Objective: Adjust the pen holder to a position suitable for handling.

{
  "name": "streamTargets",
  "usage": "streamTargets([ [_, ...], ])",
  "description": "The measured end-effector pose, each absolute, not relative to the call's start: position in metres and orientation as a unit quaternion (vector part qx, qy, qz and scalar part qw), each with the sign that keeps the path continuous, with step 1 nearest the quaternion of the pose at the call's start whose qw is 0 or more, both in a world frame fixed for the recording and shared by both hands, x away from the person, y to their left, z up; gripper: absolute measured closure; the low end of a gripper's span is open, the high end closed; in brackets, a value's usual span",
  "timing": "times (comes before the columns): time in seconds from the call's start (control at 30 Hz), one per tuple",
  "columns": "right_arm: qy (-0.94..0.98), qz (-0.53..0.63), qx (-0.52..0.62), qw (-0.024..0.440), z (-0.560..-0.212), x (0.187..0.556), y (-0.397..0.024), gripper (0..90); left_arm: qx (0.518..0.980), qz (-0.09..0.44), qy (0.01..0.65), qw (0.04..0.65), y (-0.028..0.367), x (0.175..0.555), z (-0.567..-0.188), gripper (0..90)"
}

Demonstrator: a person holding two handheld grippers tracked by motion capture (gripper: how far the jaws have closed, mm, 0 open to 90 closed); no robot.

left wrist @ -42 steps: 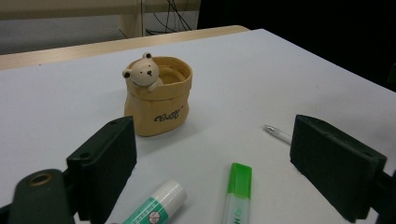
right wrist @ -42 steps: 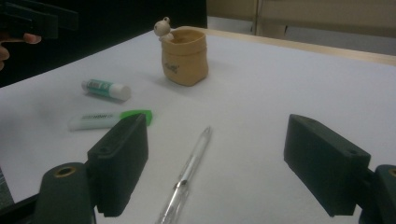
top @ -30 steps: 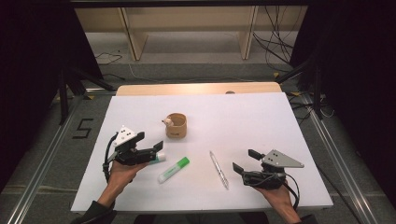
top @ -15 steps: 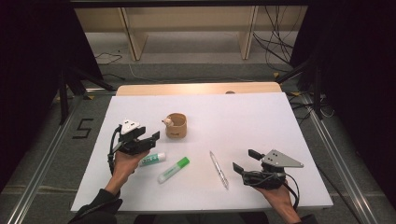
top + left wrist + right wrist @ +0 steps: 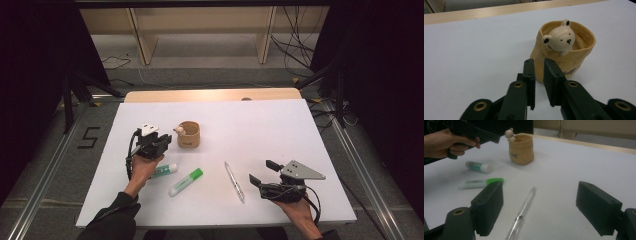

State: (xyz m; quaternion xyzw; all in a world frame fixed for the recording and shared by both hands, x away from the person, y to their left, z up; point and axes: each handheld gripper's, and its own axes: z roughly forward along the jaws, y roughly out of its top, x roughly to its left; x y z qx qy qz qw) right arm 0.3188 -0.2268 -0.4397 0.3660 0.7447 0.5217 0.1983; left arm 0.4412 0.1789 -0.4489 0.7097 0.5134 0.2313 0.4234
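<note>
The tan cup [image 5: 189, 135] with a bear figure [image 5: 559, 38] on its rim stands upright on the white surface [image 5: 280, 130], left of centre and toward the far side. The left tongs [image 5: 539, 65] sit just beside the cup on its left, pointing at its lower wall; the jaws have just been closing, stand almost together with a narrow gap, and hold nothing. Whether they touch the cup cannot be told. Near the left hand [image 5: 142, 167] lie a white tube [image 5: 163, 171] and a green-capped marker [image 5: 185, 181]. A clear pen [image 5: 234, 181] lies further right. The right tongs [image 5: 539, 206] rest low, jaws wide apart and empty, the pen just ahead of them.
</note>
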Motion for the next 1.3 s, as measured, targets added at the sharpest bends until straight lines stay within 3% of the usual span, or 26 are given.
streamTargets([
  [0.07, 0.744, 0.523, 0.365, 0.198, -0.440, 0.319, -0.226, 22.5, 0.712, 0.229, 0.517, 0.417, 0.178, 0.447, -0.450, 85.8],
  [0.2, 0.744, 0.524, 0.364, 0.198, -0.440, 0.319, -0.226, 22.1, 0.710, 0.228, 0.522, 0.414, 0.177, 0.453, -0.451, 88.7],
  [1.3, 0.750, 0.521, 0.360, 0.194, -0.441, 0.319, -0.222, 22.1, 0.721, 0.191, 0.542, 0.387, 0.160, 0.490, -0.466, 89.0],
])
